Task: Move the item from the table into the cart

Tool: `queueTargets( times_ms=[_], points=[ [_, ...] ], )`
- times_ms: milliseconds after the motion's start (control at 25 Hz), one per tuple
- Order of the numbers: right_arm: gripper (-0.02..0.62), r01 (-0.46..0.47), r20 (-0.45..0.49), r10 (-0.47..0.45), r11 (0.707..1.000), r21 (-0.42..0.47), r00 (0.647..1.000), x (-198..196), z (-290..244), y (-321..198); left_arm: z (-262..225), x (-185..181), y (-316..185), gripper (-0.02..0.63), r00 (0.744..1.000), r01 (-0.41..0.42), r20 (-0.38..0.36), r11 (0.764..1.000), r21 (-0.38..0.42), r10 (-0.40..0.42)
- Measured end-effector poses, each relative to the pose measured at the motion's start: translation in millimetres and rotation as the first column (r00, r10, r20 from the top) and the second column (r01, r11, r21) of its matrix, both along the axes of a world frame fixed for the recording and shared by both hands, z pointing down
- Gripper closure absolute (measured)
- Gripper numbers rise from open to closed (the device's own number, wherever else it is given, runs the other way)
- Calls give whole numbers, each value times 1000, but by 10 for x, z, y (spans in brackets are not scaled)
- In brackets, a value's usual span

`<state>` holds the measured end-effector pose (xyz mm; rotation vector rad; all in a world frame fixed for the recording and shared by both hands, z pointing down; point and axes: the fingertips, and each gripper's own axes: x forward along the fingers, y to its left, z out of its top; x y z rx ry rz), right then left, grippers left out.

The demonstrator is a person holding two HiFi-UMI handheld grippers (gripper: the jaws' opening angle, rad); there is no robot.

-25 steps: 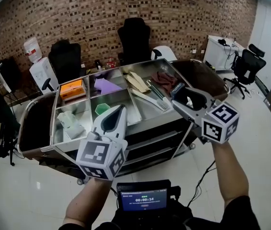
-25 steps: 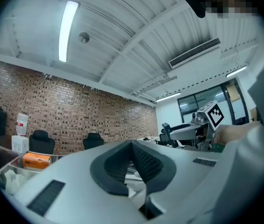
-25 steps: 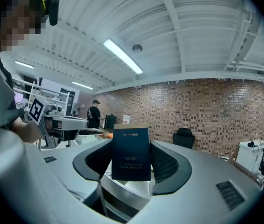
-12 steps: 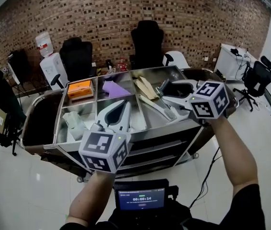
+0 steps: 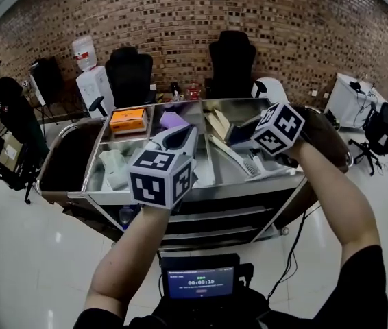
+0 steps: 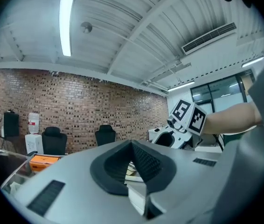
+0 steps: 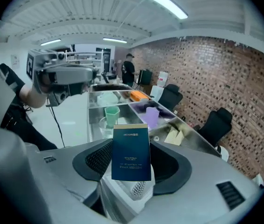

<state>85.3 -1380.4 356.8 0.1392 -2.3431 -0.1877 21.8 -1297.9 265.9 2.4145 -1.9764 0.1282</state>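
Observation:
My right gripper (image 5: 240, 130) hangs over the right compartment of the steel cart (image 5: 194, 192). Its jaws are shut on a small dark blue box (image 7: 131, 152), which stands upright between the pads. Under the box lies a white brush (image 7: 139, 188). The left gripper (image 5: 180, 136) hovers above the cart's middle compartments with its jaws together and nothing between them (image 6: 133, 146). The marker cube of the right gripper (image 6: 188, 118) shows in the left gripper view.
The cart holds an orange box (image 5: 128, 119), a purple cup (image 7: 152, 116), a green cup (image 7: 112, 113) and tan paper (image 5: 218, 123). Black office chairs and a water dispenser (image 5: 88, 53) stand along the brick wall. A person (image 5: 5, 108) is at the left. A screen (image 5: 201, 279) sits below me.
The right gripper has moved with the blue box from the cart's front right corner to above its right compartment. The left gripper has gone forward over the cart.

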Motion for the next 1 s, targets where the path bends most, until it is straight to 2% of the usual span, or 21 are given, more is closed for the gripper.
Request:
queueTargets(
  times_ms=[160,400,680,1000],
  points=[
    [350,74,-181,-79,997,-33,980,-63,510,5,54,33,-54,604,1000,16,-13,1000,-16,-17],
    [350,142,-335,-170,984,-106,927,-125,1088,4,224,-27,-66,604,999,34,-23,998,-44,-35],
    [350,198,-418,-265,960,-198,869,-113,1432,91,392,-191,-132,604,998,64,-22,994,-87,-66],
    [350,232,-485,-314,947,-223,816,-125,1719,49,533,-248,-202,604,997,60,-45,992,-114,-65]
  ],
)
